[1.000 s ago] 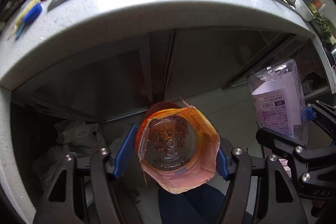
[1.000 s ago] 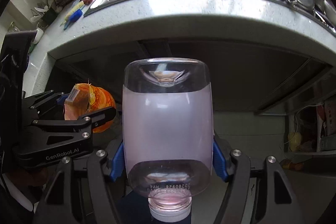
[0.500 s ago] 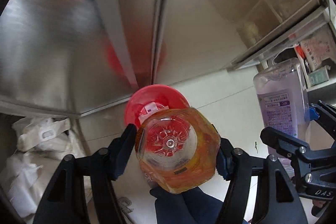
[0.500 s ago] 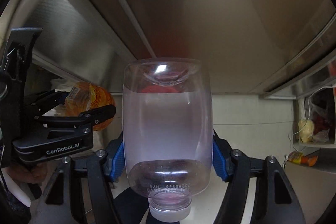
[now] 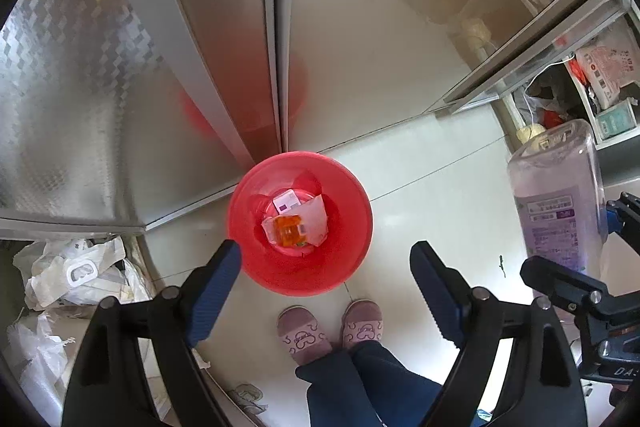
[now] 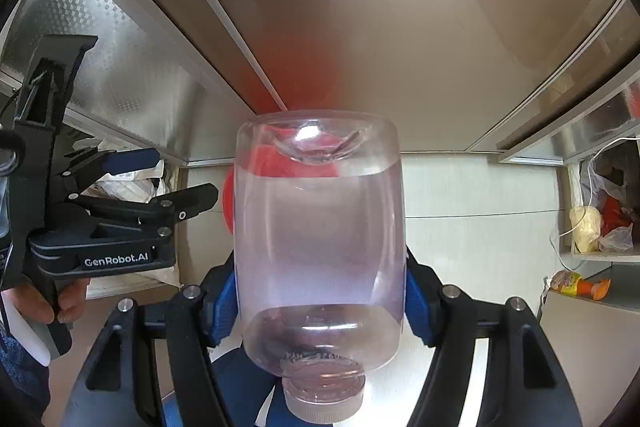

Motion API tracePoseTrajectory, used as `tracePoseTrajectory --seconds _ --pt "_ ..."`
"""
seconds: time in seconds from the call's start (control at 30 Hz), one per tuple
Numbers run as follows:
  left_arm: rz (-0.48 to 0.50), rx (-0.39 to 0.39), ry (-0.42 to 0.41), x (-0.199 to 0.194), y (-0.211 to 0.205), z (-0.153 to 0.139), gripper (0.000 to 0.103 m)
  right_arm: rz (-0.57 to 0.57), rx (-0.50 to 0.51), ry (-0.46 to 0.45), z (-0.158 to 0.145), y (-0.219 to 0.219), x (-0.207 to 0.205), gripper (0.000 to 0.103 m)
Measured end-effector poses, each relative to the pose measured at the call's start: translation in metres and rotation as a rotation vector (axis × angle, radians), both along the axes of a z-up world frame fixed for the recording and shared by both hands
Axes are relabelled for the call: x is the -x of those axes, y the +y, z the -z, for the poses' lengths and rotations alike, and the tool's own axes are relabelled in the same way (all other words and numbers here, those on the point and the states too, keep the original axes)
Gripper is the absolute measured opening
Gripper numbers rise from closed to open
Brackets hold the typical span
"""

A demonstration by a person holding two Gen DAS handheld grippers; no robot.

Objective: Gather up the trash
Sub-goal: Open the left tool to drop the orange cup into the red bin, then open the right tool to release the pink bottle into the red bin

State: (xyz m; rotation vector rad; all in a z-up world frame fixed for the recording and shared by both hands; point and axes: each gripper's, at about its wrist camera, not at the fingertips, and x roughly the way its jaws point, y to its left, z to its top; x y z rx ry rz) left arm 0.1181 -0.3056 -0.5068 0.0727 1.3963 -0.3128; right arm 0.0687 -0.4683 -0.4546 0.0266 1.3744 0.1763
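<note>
Left hand-held gripper [image 5: 324, 275] jaws just opened, nothing between them; orange bottle [image 5: 290, 231] lies in red bin [image 5: 352, 247]. Right hand-held gripper [image 6: 320, 301] clamps clear bottle [image 6: 318, 227], offset from bin; release here risks missing.

Brushed metal cabinet doors [image 5: 224, 39] are standing closed above a pale tiled floor [image 5: 432, 195], daylight reflecting off both, while what appear to be open shelves [image 6: 600, 227] are flanking them.
</note>
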Motion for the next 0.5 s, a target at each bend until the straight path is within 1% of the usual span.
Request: tracePoseTrajectory --seconds 0.07,0.13,0.17,0.23,0.3,0.5 --pt "-0.005 -0.007 -0.006 0.001 0.002 -0.004 0.088 0.004 -0.001 0.001 0.002 0.000 -0.001 0.066" --pt "-0.030 0.008 -0.006 0.001 0.010 -0.008 0.090 0.001 0.002 -0.002 0.000 0.004 -0.001 0.066" --pt "-0.034 0.013 -0.011 0.001 0.013 -0.009 0.094 -0.005 0.002 -0.005 -0.002 0.007 -0.001 0.066" --pt "-0.038 -0.008 -0.025 0.002 0.019 -0.011 0.094 -0.014 0.005 -0.012 0.001 0.013 -0.001 0.066" --pt "-0.054 -0.043 -0.020 0.001 0.026 -0.010 0.094 -0.021 0.006 -0.013 0.003 0.020 -0.002 0.066" --pt "-0.139 -0.063 -0.001 0.001 0.061 -0.001 0.094 -0.073 0.011 0.003 0.016 0.048 -0.010 0.066"
